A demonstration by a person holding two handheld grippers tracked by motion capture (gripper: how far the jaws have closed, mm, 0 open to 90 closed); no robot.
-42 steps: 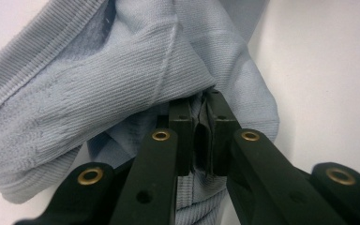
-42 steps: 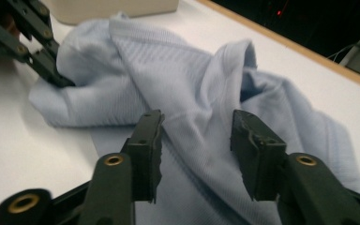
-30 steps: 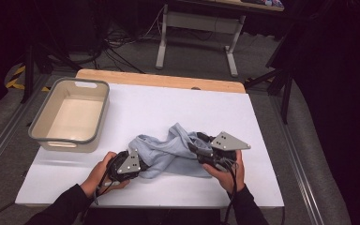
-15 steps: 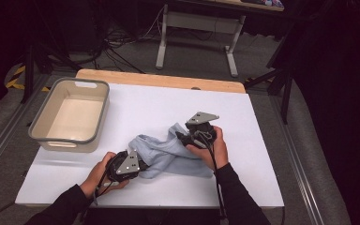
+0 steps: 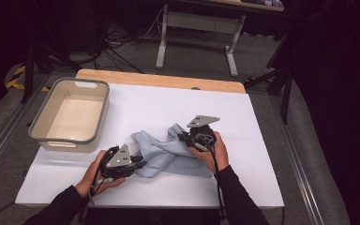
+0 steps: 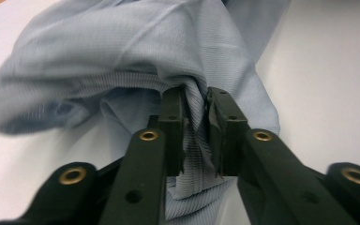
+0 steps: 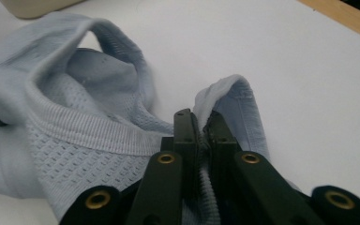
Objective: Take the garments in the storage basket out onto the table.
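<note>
A crumpled light blue knit cloth (image 5: 168, 151) lies on the white table top (image 5: 145, 103), between both hands. My left gripper (image 5: 139, 164) is at the cloth's near left end. In the left gripper view, my left gripper (image 6: 196, 96) has a fold of the cloth (image 6: 122, 47) pinched between its pads, and its jaws have just been opening slightly. My right gripper (image 5: 182, 137) is at the cloth's far right part. In the right gripper view, my right gripper (image 7: 200, 117) has just closed and is shut on a ribbed hem of the cloth (image 7: 75, 140).
A beige plastic bin (image 5: 65, 143) with a grey rim stands at the table's left side, with nothing in it. A bare wooden strip (image 5: 159, 79) runs along the table's far edge. Beyond it are a desk frame and cables on the floor.
My right gripper has moved left and away from the person, from the cloth's near right end to its far right part. The left hand has stayed put.
</note>
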